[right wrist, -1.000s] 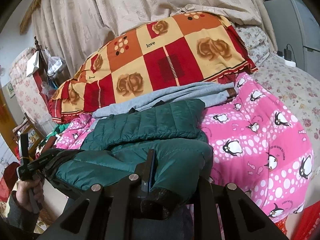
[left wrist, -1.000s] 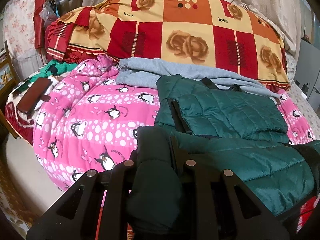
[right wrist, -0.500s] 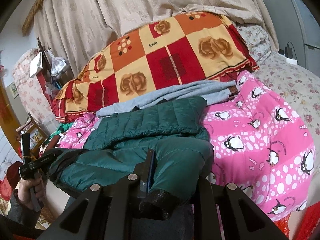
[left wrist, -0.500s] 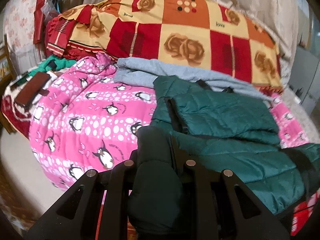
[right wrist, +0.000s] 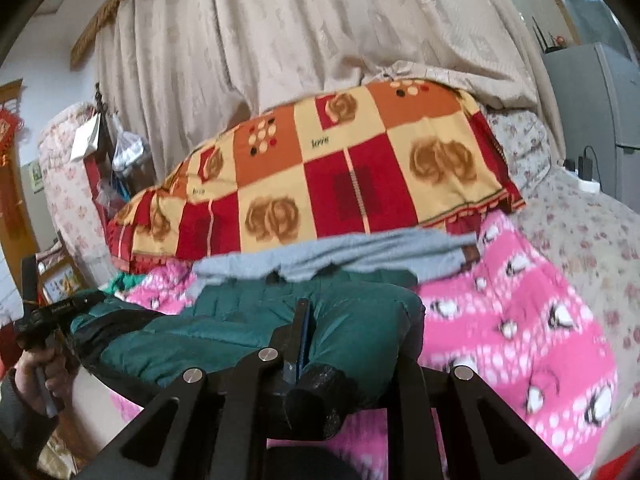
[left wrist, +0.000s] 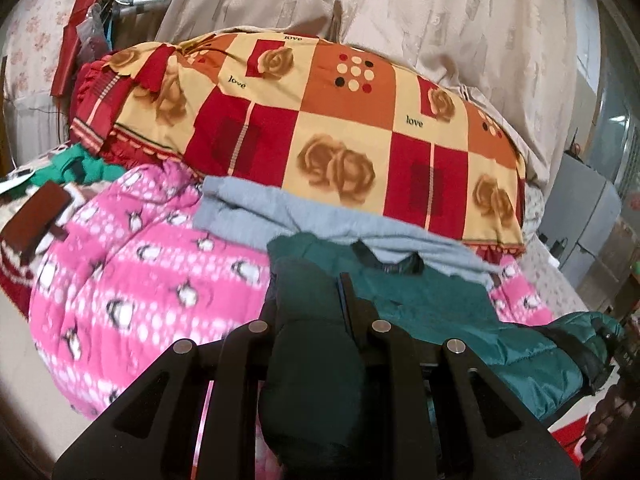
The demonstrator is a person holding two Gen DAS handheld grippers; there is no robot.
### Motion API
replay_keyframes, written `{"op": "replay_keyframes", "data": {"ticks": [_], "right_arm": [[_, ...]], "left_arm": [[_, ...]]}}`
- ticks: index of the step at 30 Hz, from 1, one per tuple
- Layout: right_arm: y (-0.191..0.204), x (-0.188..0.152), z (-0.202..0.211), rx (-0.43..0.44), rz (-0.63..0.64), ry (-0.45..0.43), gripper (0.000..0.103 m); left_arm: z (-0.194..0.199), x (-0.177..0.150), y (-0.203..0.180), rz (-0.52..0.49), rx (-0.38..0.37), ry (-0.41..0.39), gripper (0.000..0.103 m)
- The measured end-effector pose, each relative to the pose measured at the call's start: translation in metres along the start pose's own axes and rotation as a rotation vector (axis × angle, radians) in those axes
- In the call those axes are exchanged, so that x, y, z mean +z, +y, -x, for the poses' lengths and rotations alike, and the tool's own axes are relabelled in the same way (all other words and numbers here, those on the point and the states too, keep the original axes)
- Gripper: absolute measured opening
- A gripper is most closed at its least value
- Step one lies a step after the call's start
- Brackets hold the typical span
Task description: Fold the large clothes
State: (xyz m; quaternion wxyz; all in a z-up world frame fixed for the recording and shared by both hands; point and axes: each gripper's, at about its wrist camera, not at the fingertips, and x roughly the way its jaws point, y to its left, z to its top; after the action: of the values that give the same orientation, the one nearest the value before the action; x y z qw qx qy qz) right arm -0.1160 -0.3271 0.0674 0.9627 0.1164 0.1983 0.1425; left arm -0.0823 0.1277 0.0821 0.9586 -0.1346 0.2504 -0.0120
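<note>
Left wrist view: the left gripper (left wrist: 312,312) is pinched on a dark green fold of the green jacket (left wrist: 448,312), the cloth bulging between the fingers. The jacket lies on the pink penguin blanket (left wrist: 132,280) on the bed, partly folded, with its near edge raised off the blanket. A grey garment (left wrist: 320,220) lies just beyond it, below the red and yellow checked quilt (left wrist: 328,120) at the far side.

Right wrist view: the right gripper (right wrist: 352,340) is likewise clamped on the jacket's near right corner, where a dark cuff (right wrist: 320,396) hangs down. At the far left, a hand (right wrist: 36,368) grips the other tool's handle.

Judgement: the step in hand is lifting the near edge to carry it over the far half. To do it well:
- keep both corners level and the edge taut between them — slack will wrinkle the padded cloth;
- carry the edge far enough to meet the far edge squarely;
- lower before releasing, since puffy fabric tends to spring back;
- keep clear of the grey garment.
</note>
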Motion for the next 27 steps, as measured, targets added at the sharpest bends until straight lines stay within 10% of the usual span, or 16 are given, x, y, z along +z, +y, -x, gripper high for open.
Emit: {"op": "replay_keyframes", "data": {"ticks": [13, 27], "right_arm": [[-0.038, 0.056, -0.154, -0.058, -0.099, 0.104, 0.015], [-0.087, 0.031, -0.317, -0.147, -0.173, 0.318, 0.015]], "left_arm": [[-0.175, 0.054, -0.004, 0.015, 0.115, 0.138, 0.016], [-0.322, 0.014, 0.008, -0.095, 0.248, 0.253, 0.018]]}}
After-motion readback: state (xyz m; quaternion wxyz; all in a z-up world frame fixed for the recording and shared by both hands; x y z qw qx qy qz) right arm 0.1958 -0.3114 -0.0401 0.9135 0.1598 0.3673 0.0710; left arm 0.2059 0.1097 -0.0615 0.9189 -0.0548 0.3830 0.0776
